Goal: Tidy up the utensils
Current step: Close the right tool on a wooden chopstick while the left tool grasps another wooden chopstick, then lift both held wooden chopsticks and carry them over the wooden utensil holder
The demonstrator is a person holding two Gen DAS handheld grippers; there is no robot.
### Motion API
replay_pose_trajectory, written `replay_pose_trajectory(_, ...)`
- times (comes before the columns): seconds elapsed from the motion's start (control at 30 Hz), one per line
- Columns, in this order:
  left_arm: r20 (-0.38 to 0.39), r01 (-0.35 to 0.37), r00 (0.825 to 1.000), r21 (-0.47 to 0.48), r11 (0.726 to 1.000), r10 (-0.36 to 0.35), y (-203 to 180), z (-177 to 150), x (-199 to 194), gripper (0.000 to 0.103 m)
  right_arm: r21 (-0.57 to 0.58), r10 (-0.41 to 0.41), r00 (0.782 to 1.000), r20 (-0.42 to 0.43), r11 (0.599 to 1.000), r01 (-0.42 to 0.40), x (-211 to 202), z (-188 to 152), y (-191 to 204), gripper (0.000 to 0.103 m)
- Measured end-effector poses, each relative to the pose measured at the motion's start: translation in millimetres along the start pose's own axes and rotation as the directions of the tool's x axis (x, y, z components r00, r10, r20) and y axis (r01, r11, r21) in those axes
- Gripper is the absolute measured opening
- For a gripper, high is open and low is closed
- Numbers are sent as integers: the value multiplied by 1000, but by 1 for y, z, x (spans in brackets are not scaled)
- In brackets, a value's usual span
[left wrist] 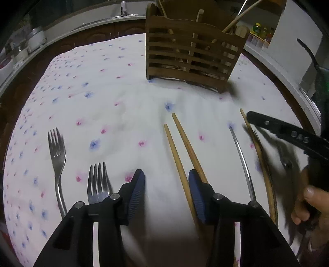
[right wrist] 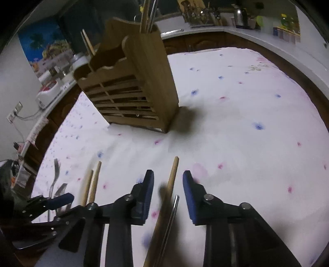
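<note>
A slatted wooden utensil holder [left wrist: 191,55] [right wrist: 133,92] stands at the far side of the table with a few sticks in it. Two wooden chopsticks [left wrist: 176,152] lie side by side on the cloth. One runs between the blue pads of my left gripper [left wrist: 167,174], close to the right pad, which does not press on it. Two forks [left wrist: 56,152] [left wrist: 98,182] lie to its left. My right gripper [right wrist: 168,174] hovers low over a wooden chopstick [right wrist: 172,176] and a metal chopstick [right wrist: 173,209]. Both lie between its pads, untouched.
A white cloth with pink and blue flowers [left wrist: 123,92] [right wrist: 246,123] covers the round table. A hand [left wrist: 308,199] grips the right tool at the left wrist view's right edge. Counters with kitchen clutter [right wrist: 216,14] ring the table beyond its edge.
</note>
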State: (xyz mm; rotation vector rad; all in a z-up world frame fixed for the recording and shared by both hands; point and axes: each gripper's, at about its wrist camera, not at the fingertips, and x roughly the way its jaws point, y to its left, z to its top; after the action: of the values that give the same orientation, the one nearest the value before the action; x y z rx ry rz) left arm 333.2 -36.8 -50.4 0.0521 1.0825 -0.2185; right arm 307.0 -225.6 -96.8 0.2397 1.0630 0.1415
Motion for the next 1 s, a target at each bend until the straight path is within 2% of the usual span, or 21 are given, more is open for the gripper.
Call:
replay_pose_trajectory(0.07,-2,-8,1000,11,1000,8,-2,3,3,44,-22,-19,999,-30,1000,18,10,1,3,29)
replay_pose_trajectory(0.2,14,-66,998,74,995,65,-16,3,8,42,-98,-82,996,-22,992,80,15,1,16,28)
replay_pose_trajectory(0.27,21,-58,998,83,995,56,-20,4,10,36,-129,-123,992,-18,984,120,16,0,20,21)
replay_pose_trajectory(0.33,25,-53,998,83,995,51,-20,5,11,27,-124,-135,991,-16,983,132,16,0,18,10)
replay_pose_trajectory(0.4,25,-46,999,86,995,44,-20,6,11,12,-93,-112,993,-20,990,110,14,2,12,8)
replay_pose_trajectory(0.43,22,-38,999,84,996,37,-20,7,12,10,-83,-104,994,-22,991,102,14,2,11,8)
replay_pose_trajectory(0.53,15,-9,1000,60,998,8,-13,7,10,8,-51,-47,999,-23,998,46,6,1,12,7)
replay_pose_trajectory(0.63,20,20,1000,34,999,-20,-3,6,4,5,-42,-8,1000,8,999,8,-11,0,16,6)
replay_pose_trajectory(0.7,29,29,999,23,999,-30,1,3,-2,0,-22,25,999,26,999,-24,-25,0,17,6)
replay_pose_trajectory(0.77,37,54,998,9,998,-55,5,1,-11,0,-13,50,998,49,999,-50,-38,0,18,6)
replay_pose_trajectory(0.9,55,75,996,8,997,-76,10,-6,-23,0,-8,80,992,93,997,-80,-65,-2,23,6)
replay_pose_trajectory(1.0,23,79,997,11,997,-79,9,-6,-21,0,-18,85,990,112,996,-83,-77,-4,28,5)
